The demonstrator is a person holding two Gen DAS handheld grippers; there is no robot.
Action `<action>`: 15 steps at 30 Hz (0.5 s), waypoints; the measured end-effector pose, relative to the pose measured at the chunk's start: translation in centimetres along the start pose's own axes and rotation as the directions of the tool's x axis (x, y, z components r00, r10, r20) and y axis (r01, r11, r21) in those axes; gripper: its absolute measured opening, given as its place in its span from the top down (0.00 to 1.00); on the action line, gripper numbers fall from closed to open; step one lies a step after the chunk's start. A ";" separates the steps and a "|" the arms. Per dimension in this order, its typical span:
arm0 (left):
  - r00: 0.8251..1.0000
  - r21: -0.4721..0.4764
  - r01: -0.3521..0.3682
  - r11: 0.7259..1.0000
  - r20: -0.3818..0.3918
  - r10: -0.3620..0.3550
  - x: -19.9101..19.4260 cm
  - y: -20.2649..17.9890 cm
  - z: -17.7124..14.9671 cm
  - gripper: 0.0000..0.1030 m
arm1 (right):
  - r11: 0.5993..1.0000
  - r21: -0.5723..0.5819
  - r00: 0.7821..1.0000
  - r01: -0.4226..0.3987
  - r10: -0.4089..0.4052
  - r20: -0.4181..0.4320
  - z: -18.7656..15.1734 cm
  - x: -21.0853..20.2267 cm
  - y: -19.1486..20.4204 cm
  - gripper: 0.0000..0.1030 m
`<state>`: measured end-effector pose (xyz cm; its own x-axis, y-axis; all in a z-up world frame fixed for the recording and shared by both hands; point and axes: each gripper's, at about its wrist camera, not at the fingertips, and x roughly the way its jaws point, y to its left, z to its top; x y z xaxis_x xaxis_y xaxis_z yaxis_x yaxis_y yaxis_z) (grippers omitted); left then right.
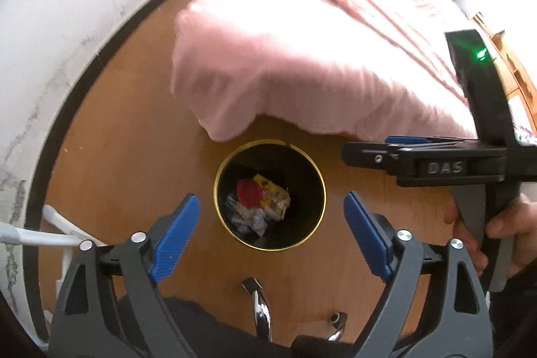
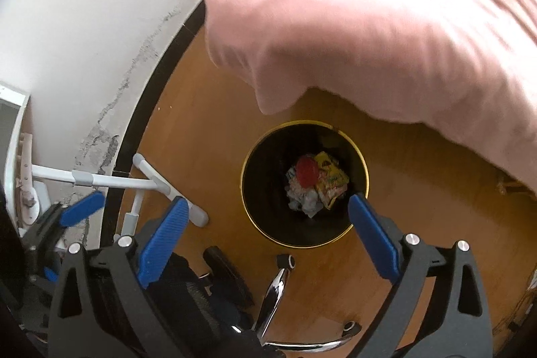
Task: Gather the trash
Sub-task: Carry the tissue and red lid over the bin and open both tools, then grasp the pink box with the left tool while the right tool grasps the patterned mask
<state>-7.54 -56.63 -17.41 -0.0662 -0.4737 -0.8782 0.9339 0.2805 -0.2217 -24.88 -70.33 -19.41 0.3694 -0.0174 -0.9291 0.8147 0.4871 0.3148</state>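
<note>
Left hand-held gripper (image 1: 272, 234) and right hand-held gripper (image 2: 268, 234): both spread wide, nothing between pads. Below, on floor: bin (image 2: 364, 170) already holding trash (image 2: 315, 183) — red lid, yellow wrapper, crumpled paper. No loose litter visible beyond; collection judged near done.

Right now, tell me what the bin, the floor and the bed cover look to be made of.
Bin: probably metal, black inside with a shiny gold rim; painted plastic is possible.
Floor: wood or wood-look laminate, a smooth orange-brown surface with a faint sheen.
Bed cover: soft pink fabric, matte, hanging in folds over the edge.
</note>
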 end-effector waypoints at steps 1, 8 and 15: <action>1.000 -0.002 -0.013 1.000 0.024 0.013 -2.4 0.1 0.2 0.14 | 1.000 -0.023 1.000 0.015 -0.014 0.022 0.1 -1.2 0.9 0.10; 0.977 -0.078 -0.099 0.992 0.183 0.112 -17.7 4.1 -1.9 0.11 | 0.962 -0.273 0.985 0.019 0.028 0.168 0.3 -8.6 12.5 0.08; 0.850 -0.405 -0.381 0.831 0.199 0.487 -31.8 17.6 -11.3 0.10 | 0.782 -0.613 0.967 -0.114 0.229 0.113 -2.6 -10.1 33.0 0.08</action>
<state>7.05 -27.17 1.84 0.4683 -0.4326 -0.7704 0.6593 0.7516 -0.0212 -2.91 -51.83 -0.15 0.5940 -0.0039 -0.8044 0.3215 0.9178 0.2329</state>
